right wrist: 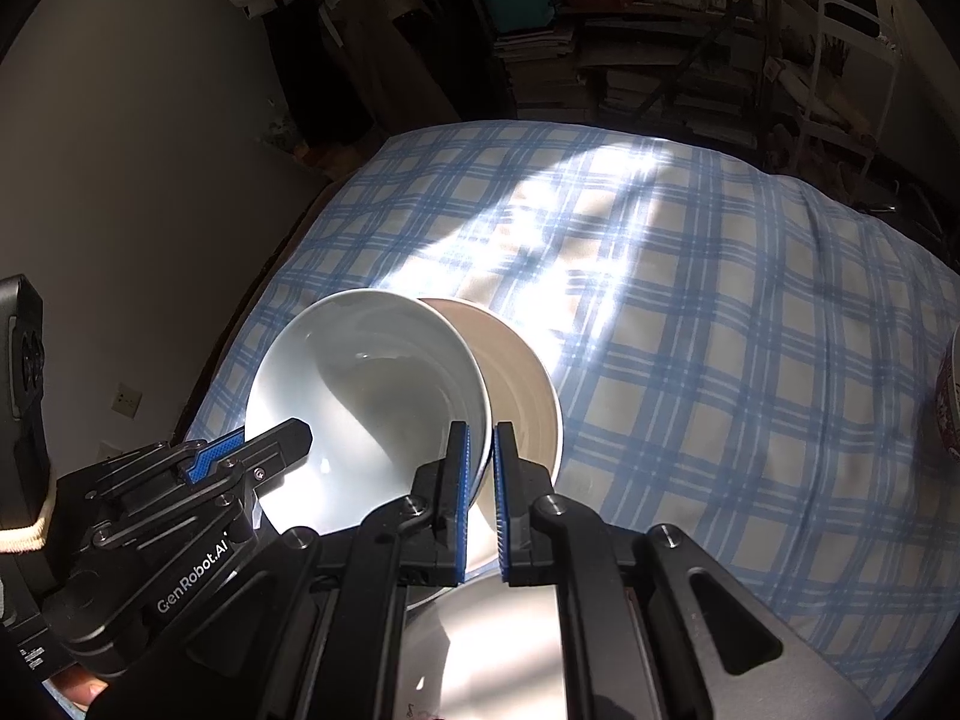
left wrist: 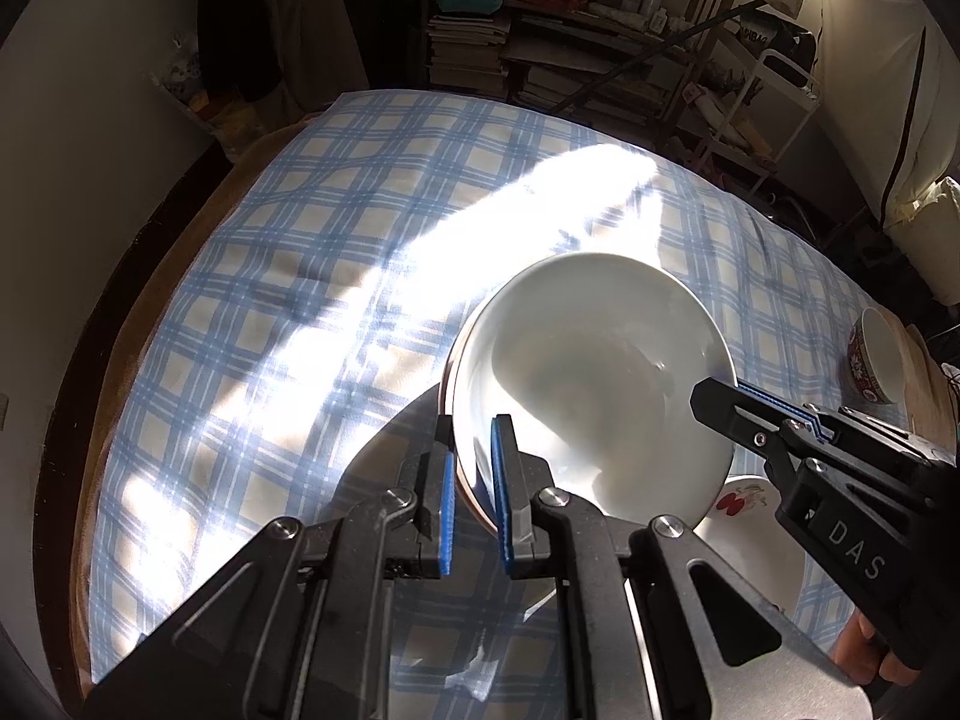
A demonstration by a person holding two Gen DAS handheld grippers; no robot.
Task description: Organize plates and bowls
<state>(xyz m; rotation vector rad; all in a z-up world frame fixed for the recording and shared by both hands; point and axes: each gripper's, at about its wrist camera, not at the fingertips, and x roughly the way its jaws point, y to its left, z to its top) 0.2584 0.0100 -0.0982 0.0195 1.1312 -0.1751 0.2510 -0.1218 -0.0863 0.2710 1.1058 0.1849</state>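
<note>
The left tool (left wrist: 477,468) sits at the bottom centre of the left wrist view, its two blue pads closed on the near rim of the white bowl (left wrist: 591,384): one pad inside the wall, the other outside. The bowl tilts, its open mouth facing the camera, and fills the middle right of that frame. A second, tan bowl (right wrist: 528,384) is nested just behind it; in the right wrist view its rim peeks out to the right of the white one, and in the left wrist view only a thin brownish edge shows along the white bowl's left side.

The right tool (right wrist: 480,474), bottom centre of its own view, is clamped on the bowl rims on the opposite side, one pad inside the white bowl; its outer pad lies against the tan bowl's rim.

Beneath the bowls, low in both frames, lies a white plate (left wrist: 756,516) with a red motif. All of this hangs above a bed with a blue plaid cloth (left wrist: 360,192), crossed by a bright band of sun. At the right edge of the left wrist view a red patterned bowl (left wrist: 873,363) rests well apart
</note>
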